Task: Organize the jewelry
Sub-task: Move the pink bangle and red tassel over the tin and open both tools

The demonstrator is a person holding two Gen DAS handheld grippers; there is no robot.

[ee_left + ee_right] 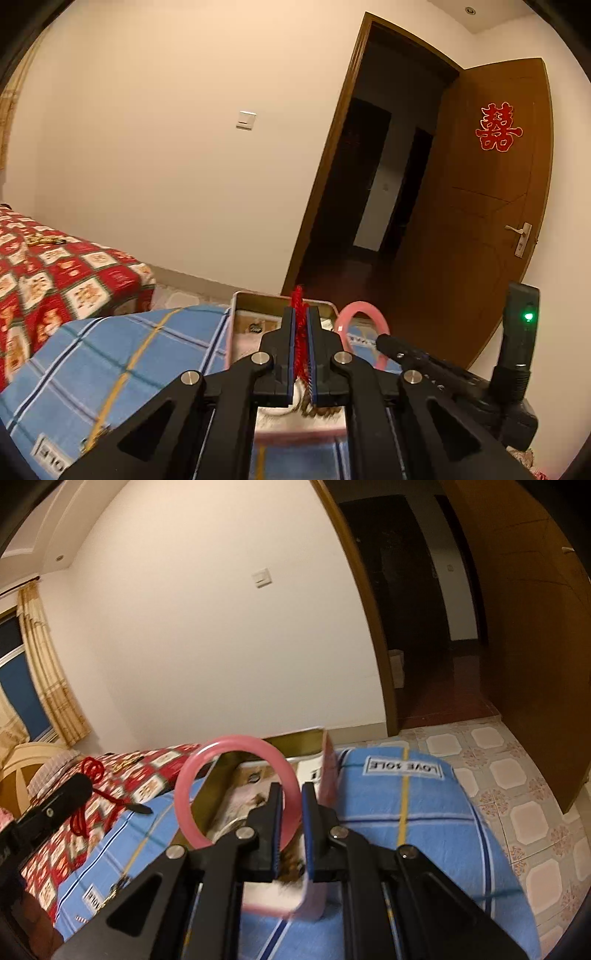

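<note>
My left gripper (301,312) is shut on a red braided cord ornament (298,332), held above an open tin box (258,299) on a blue plaid cushion (122,354). My right gripper (291,788) is shut on a pink bangle (207,760), which stands upright over the same box (258,775). The bangle (364,314) and right gripper also show at the right in the left wrist view. In the right wrist view the left gripper's finger (70,794) holds the red cord (92,775) at the left.
A red patterned bedspread (55,280) lies to the left with a gold item (40,240) on it. An open brown door (491,206) and dark doorway stand ahead. Tiled floor (517,775) lies right of the cushion (406,812).
</note>
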